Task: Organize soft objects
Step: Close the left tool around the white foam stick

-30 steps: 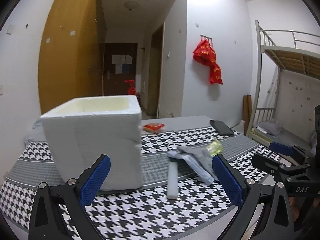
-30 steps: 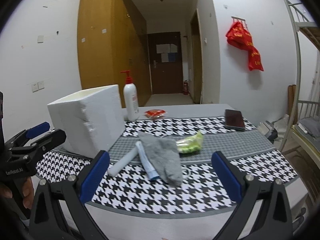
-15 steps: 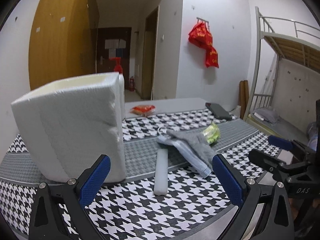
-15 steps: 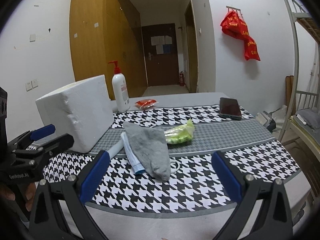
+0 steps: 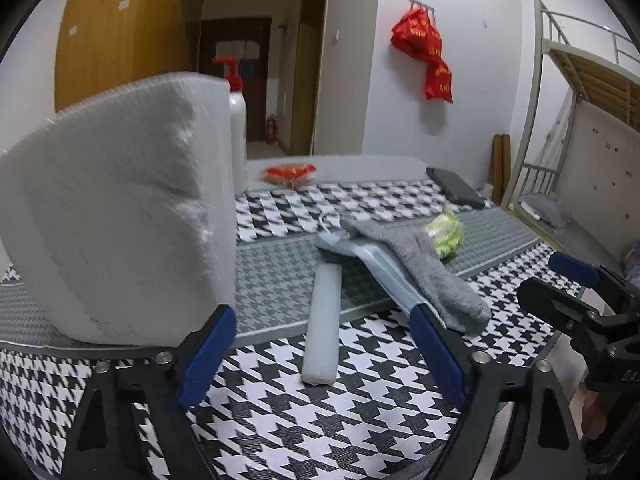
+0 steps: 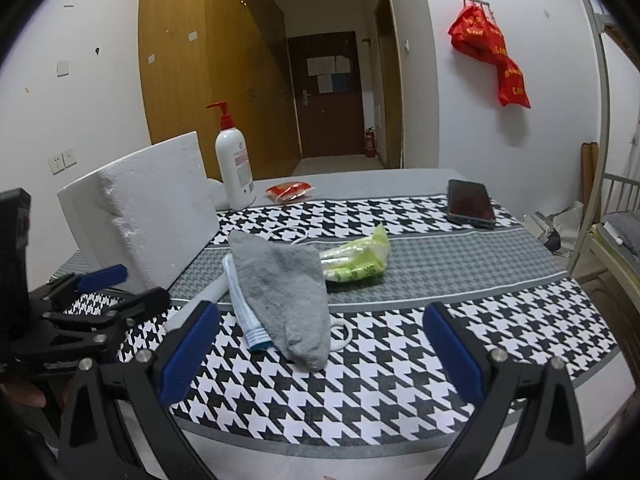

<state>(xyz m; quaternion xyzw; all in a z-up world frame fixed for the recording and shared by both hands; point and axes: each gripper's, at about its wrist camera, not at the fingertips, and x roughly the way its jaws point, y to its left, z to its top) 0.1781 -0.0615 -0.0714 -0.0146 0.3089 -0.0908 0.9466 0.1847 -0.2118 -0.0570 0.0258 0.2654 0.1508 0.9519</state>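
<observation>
A grey sock (image 6: 284, 288) lies on the houndstooth table over a pale blue folded cloth (image 6: 244, 316); both show in the left wrist view, sock (image 5: 424, 268) and cloth (image 5: 384, 272). A white foam stick (image 5: 324, 320) lies beside them. A green-yellow soft packet (image 6: 356, 260) sits behind the sock. A white foam box (image 5: 116, 208) stands at the left. My left gripper (image 5: 324, 364) is open, low over the near end of the stick. My right gripper (image 6: 320, 352) is open and empty just before the sock's near end.
A pump bottle (image 6: 235, 160) and a red packet (image 6: 290, 191) stand at the back of the table (image 6: 400, 380). A dark phone (image 6: 470, 202) lies at the back right. A white cord (image 6: 344, 332) loops under the sock. A bunk bed (image 5: 584, 92) stands to the right.
Both grippers have moved down and forward toward the table. The foam box and the stick loom larger in the left view, the sock nearer in the right. Nothing on the table moved.
</observation>
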